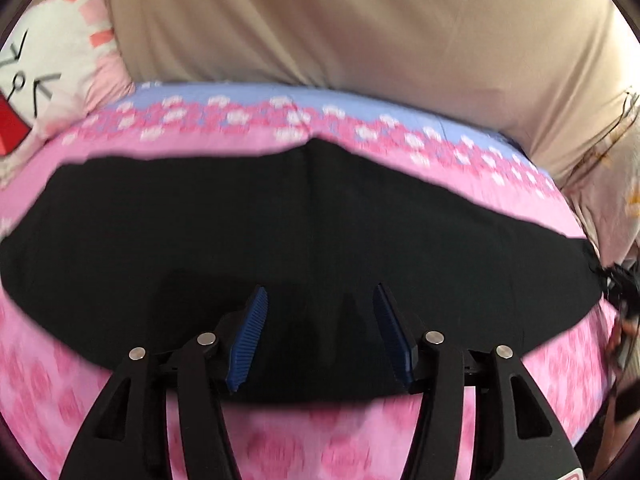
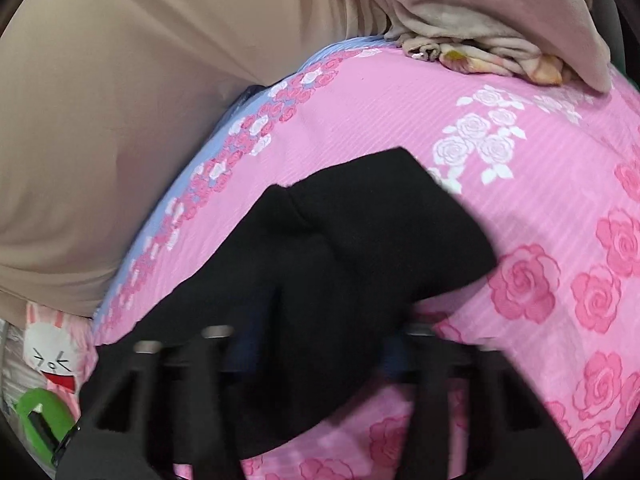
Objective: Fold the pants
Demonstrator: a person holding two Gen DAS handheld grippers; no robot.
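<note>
Widest of all is the pink rose-printed bed sheet with a lilac border [image 1: 360,120], and behind it a beige fabric backdrop [image 1: 320,20] fills the far side. Spread flat across the sheet lie the black soft-knit pants [image 1: 240,220], a long dark band running side to side in the left wrist view, with a faint seam down the middle. In the right wrist view their end [image 2: 380,232] is bunched and lifted off the sheet, draping in loose folds toward the camera.

This cloth looks light, limp and matte, so I judge it will sag and crease wherever it goes unsupported, and it should not slip much on ribbed pads. Best hold, to my eye, is a pinch through both layers at a hem or waistband corner, with the other hand taking the matching corner so the edge stays straight.

Over to the left gripper [image 1: 320,300]: its blue ribbed pads [image 1: 248,336] stand apart above the near edge of the pants, nothing between them. The right gripper [image 2: 320,344] is smeared by blur and draped in black cloth; the fabric rises from between its fingers, so it looks pinched, but I cannot tell for certain.

A rumpled beige blanket [image 2: 500,48] sits at the far corner, a white bunny-print pillow [image 1: 52,60] at the left.
</note>
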